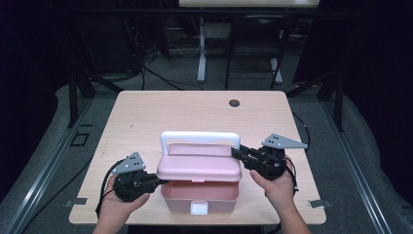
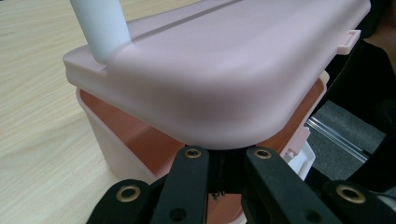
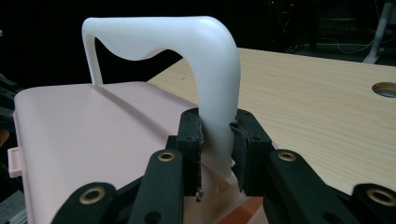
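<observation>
Right gripper view: right gripper (image 3: 215, 140) clamps handle (image 3: 205, 60)

Pink box (image 1: 199, 183), lid (image 1: 199, 165) ajar, handle (image 1: 199, 138) upright

Light wooden desk (image 1: 146, 117) with rounded corners; a round dark cable hole (image 1: 234, 103) lies near its far edge, right of centre. Grey carpeted floor (image 1: 370, 146) surrounds it. Beyond the far edge stands a white leg (image 1: 201, 48) of a second table, with dark cables (image 1: 160, 78) on the floor.
</observation>
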Action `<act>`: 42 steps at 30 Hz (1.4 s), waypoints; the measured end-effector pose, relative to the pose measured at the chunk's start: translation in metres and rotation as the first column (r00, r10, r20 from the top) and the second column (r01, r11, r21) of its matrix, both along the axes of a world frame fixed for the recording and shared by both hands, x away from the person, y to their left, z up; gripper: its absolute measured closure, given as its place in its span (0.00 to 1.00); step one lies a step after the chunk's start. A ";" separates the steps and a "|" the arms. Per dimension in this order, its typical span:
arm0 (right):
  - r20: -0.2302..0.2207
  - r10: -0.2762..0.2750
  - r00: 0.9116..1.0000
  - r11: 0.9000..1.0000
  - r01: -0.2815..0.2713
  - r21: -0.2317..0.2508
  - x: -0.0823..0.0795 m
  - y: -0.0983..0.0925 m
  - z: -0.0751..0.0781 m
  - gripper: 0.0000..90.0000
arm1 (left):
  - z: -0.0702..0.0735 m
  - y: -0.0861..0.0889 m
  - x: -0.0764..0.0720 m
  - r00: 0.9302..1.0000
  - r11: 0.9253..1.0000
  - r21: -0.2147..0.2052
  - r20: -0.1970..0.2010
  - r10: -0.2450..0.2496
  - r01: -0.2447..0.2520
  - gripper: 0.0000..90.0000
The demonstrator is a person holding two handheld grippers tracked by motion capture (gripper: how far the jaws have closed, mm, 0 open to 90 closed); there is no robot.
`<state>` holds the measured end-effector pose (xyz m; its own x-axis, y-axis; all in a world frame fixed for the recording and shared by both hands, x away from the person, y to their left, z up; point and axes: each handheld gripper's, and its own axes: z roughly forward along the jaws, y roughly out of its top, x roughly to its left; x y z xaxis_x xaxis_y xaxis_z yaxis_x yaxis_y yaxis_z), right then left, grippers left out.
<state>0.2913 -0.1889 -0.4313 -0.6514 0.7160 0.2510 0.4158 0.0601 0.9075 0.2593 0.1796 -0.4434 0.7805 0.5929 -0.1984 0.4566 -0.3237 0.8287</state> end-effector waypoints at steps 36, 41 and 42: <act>-0.009 -0.082 0.997 0.993 0.081 -0.084 -0.048 -0.025 -0.034 1.00 | 0.014 -0.001 0.009 0.999 0.999 -0.031 0.034 0.013 -0.012 1.00; -0.004 -0.042 0.999 0.991 0.041 -0.126 -0.052 -0.013 -0.044 1.00 | 0.015 -0.001 0.009 0.999 0.999 -0.030 0.040 0.016 -0.015 1.00; -0.012 -0.031 0.999 0.992 0.029 -0.126 -0.052 -0.012 -0.046 1.00 | 0.016 -0.001 0.009 0.999 1.000 -0.027 0.040 0.015 -0.014 1.00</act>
